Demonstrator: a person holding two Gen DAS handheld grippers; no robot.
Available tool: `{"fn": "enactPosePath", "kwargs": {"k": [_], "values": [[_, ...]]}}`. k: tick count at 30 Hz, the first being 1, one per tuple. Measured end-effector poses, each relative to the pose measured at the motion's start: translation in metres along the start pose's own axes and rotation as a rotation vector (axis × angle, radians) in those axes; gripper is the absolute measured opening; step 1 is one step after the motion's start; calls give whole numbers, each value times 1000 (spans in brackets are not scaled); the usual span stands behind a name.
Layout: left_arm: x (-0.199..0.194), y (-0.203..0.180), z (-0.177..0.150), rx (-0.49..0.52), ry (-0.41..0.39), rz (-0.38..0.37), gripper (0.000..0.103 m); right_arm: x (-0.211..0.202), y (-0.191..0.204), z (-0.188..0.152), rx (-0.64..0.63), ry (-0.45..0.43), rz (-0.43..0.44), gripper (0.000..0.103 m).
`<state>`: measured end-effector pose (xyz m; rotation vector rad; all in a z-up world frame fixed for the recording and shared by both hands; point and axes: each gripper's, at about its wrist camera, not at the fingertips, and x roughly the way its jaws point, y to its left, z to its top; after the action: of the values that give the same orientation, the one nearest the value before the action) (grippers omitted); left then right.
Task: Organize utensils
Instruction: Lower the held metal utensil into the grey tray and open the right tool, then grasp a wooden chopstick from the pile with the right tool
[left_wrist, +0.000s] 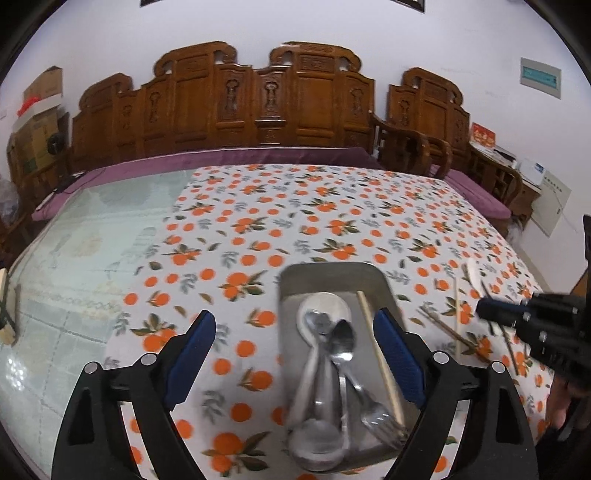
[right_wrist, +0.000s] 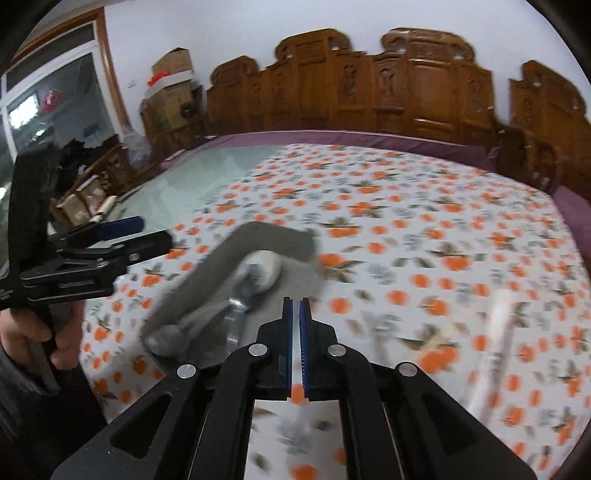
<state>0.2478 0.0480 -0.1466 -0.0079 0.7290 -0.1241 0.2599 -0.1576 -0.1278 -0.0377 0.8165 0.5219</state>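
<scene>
A metal tray (left_wrist: 332, 275) sits on the orange-print tablecloth and holds several spoons (left_wrist: 341, 343), a fork (left_wrist: 380, 415) and one chopstick (left_wrist: 380, 360). My left gripper (left_wrist: 295, 334) is open and empty, low over the tray's left edge. Loose chopsticks (left_wrist: 456, 319) and a white spoon (left_wrist: 473, 272) lie on the cloth right of the tray. My right gripper (right_wrist: 296, 304) is shut with nothing between its pads, hovering right of the tray (right_wrist: 258, 236); it also shows in the left wrist view (left_wrist: 491, 310). The right wrist view is blurred.
A carved wooden bench (left_wrist: 258, 99) with a purple cushion runs behind the table. Bare glass tabletop (left_wrist: 92, 229) lies left of the cloth. A small wooden block (left_wrist: 7, 306) sits at the table's left edge. Cardboard boxes (right_wrist: 171, 85) stand in the corner.
</scene>
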Motion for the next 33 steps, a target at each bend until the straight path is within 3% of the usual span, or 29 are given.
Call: {"fn": "enactPosePath", "kwargs": {"k": [2, 4, 10, 16, 23, 26, 29, 33], "values": [[0, -9, -2, 13, 1, -10, 84, -4, -16, -7, 0, 15, -27, 17], [0, -17, -4, 25, 1, -23, 84, -6, -31, -16, 5, 34, -62, 21], [1, -40, -10, 60, 12, -54, 84, 11, -59, -49, 50, 120, -67, 21], [3, -56, -15, 92, 20, -69, 84, 32, -53, -66, 7, 198, -60, 21], [5, -69, -20, 119, 28, -82, 84, 40, -46, -72, -50, 225, -73, 21], [6, -72, -21, 126, 31, -83, 84, 44, -42, -75, -91, 240, -95, 18], [7, -74, -21, 132, 34, -84, 84, 44, -40, -75, -113, 242, -103, 6], [9, -78, -23, 140, 41, -85, 84, 38, -43, -73, -113, 224, -88, 6]]}}
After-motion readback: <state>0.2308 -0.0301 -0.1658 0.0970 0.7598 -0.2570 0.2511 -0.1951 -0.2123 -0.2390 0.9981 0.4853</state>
